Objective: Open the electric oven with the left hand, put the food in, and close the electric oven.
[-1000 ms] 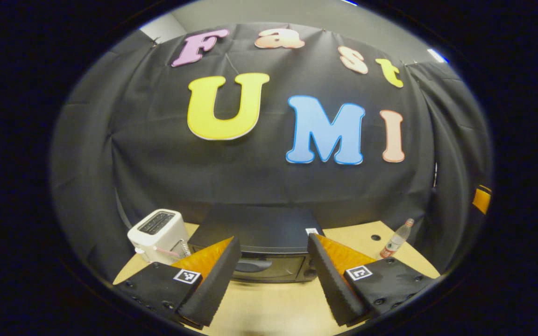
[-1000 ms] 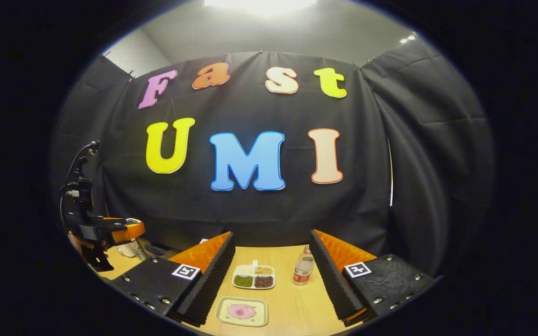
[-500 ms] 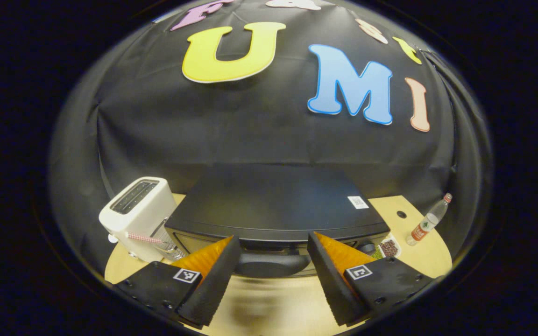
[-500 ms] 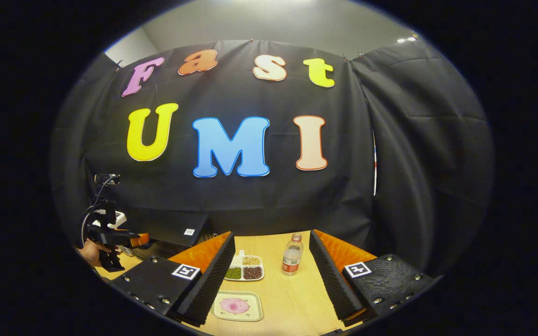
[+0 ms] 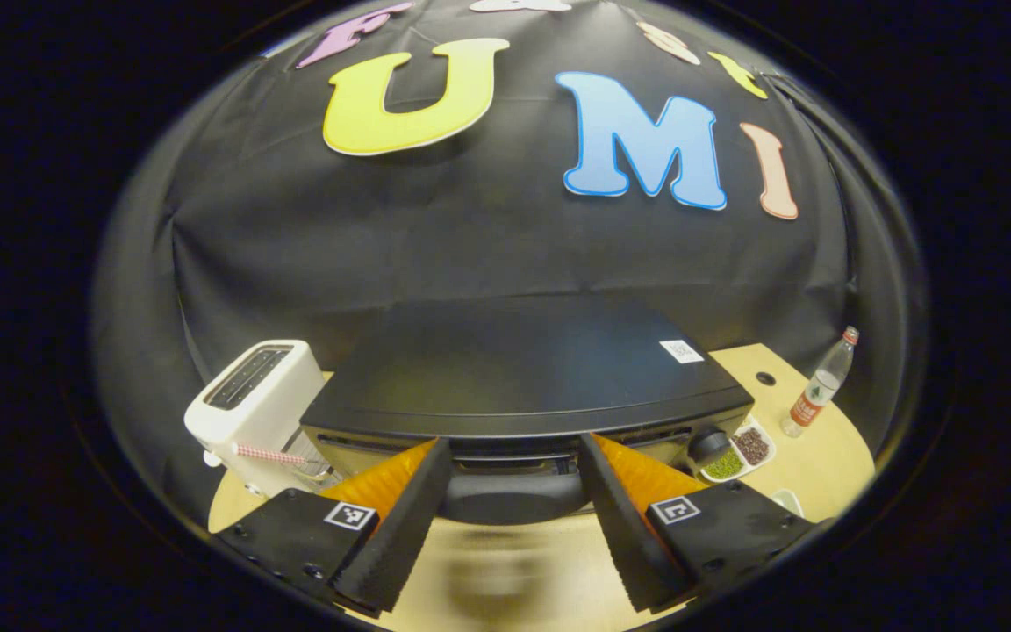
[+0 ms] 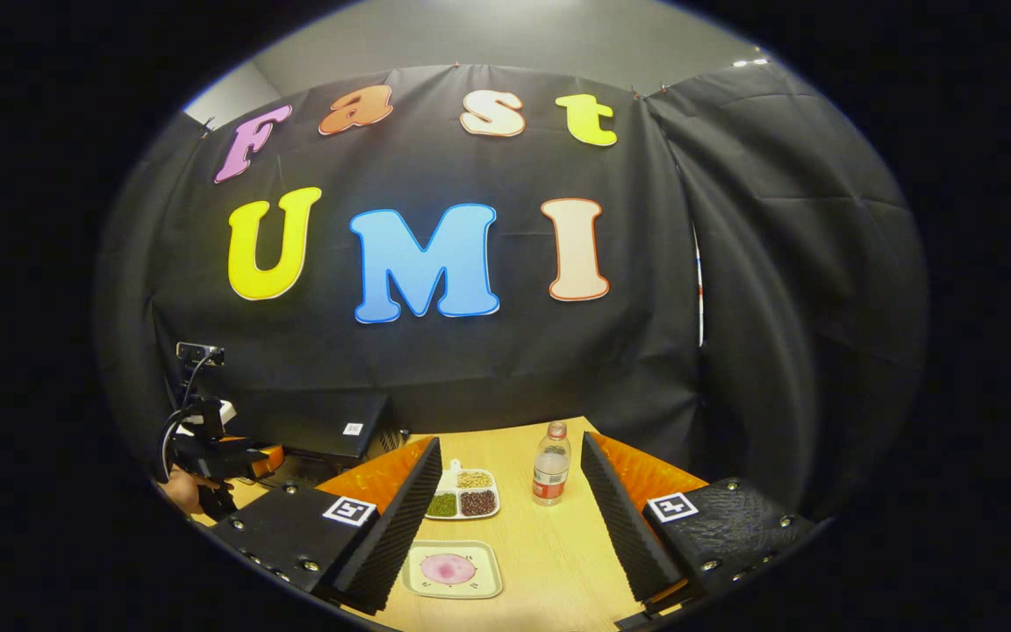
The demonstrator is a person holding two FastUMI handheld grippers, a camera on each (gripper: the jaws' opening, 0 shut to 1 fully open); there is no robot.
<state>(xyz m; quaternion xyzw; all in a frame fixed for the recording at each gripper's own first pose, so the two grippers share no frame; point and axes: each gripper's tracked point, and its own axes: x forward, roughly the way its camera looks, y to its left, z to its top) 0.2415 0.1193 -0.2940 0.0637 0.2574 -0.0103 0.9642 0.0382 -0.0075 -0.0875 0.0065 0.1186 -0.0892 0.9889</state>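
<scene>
While the left tongs hang agape just before the oven handle, door's shut. Right tongs also spread, empty, w/ the food plate on the surface btwn their fingers. Risk: closing too high or shallow, tongs could slip off the handle.

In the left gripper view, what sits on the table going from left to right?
Toaster → oven → dish of beans → water bottle.
</scene>
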